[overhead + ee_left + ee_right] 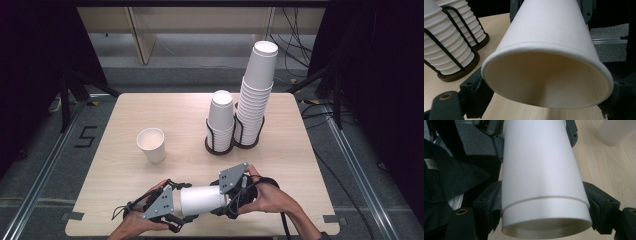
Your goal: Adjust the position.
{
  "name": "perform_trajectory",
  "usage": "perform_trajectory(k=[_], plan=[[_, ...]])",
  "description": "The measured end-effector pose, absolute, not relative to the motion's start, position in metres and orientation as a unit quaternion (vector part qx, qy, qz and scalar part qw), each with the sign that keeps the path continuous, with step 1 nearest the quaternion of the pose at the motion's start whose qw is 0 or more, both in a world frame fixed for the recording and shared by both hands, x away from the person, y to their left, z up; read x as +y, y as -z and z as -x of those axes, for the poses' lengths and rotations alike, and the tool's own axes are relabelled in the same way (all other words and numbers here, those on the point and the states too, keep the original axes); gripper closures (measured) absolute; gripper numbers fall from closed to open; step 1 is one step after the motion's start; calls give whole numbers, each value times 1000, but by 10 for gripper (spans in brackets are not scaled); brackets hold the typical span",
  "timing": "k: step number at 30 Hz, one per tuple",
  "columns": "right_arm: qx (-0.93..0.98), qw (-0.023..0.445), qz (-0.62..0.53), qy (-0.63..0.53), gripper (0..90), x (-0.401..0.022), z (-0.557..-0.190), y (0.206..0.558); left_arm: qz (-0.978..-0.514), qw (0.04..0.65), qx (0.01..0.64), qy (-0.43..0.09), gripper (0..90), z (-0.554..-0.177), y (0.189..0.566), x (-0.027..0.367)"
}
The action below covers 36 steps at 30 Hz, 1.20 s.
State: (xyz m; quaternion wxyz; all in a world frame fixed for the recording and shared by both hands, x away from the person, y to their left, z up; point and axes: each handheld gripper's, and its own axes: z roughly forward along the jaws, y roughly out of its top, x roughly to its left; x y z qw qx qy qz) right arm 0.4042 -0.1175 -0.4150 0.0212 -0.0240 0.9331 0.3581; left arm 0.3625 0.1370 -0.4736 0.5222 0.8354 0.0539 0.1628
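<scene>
A white paper cup (202, 200) lies on its side in the air over the table's near edge, held between both grippers. My left gripper (181, 204) is shut on its mouth end; the open mouth (546, 82) faces that camera, with a black jaw on each side of the rim. My right gripper (223, 197) is shut on the base end, where a faint ring runs around the cup's wall (541, 170) near the bottom. A second white cup (151, 144) stands upright on the table's left half, apart from both grippers.
Two black wire holders stand side by side at the back right of the wooden table (150, 110): a short stack of cups (220, 117) and a tall stack (256, 90). Dark frame posts flank the table. The upright cup (615, 131) is beyond the held one.
</scene>
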Motion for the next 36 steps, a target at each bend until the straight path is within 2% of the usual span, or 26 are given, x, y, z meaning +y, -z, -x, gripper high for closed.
perform_trajectory(k=[3, 5, 18, 20, 27, 33, 35, 36], plan=[[938, 20, 13, -345, 228, -115, -402, 416, -841, 512, 60, -167, 145, -362, 475, 135], [944, 40, 8, -328, 189, -114, -401, 417, -848, 498, 66, -168, 148, -363, 475, 135], [960, 109, 10, -256, 186, -97, -382, 412, -873, 452, 78, -164, 154, -362, 473, 130], [958, 130, 49, -252, 187, -93, -385, 416, -874, 452, 74, -163, 154, -361, 473, 128], [960, 134, 72, -234, 187, -83, -381, 425, -879, 444, 72, -160, 154, -359, 472, 125], [962, 140, 86, -220, 238, -78, -381, 431, -877, 447, 64, -161, 143, -357, 471, 123], [960, 138, 88, -229, 237, -80, -383, 431, -863, 475, 71, -156, 120, -359, 473, 126], [961, 120, 69, -237, 236, -84, -383, 430, -851, 497, 82, -149, 103, -360, 474, 128]])
